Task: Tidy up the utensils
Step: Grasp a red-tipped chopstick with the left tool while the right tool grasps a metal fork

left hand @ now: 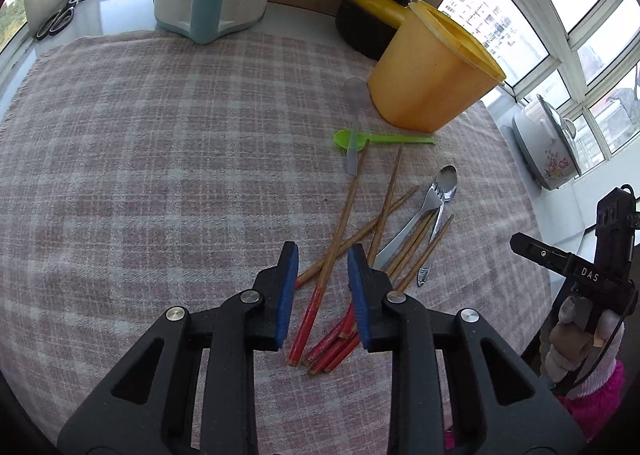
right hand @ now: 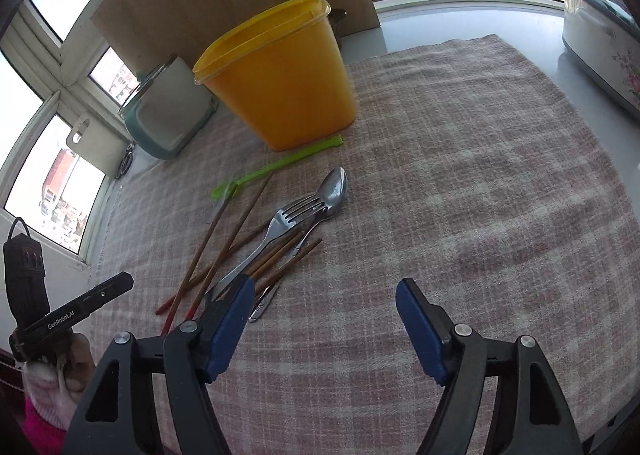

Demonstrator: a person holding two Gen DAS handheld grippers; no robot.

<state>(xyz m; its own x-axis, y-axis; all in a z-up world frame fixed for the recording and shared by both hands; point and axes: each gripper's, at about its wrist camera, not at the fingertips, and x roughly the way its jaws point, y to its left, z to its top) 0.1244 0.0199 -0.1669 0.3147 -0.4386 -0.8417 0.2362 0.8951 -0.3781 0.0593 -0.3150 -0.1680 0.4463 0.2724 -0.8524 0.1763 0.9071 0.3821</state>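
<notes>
The left gripper (left hand: 322, 291), its blue-padded jaws spread, hovers low-centre over red-handled wooden chopsticks (left hand: 340, 223) scattered on the pink plaid cloth (left hand: 160, 159). The right gripper (right hand: 324, 329) gapes wider, empty. Above lie a steel fork (right hand: 276, 227), steel spoon (right hand: 334, 189) and green plastic spoon (right hand: 280, 167), beside a tall yellow plastic container (right hand: 280, 75).

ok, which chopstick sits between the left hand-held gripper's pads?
The lone chopstick whose tip reaches the green spoon. Its red end lies apart from the other red ends, clustered by the right pad.
</notes>
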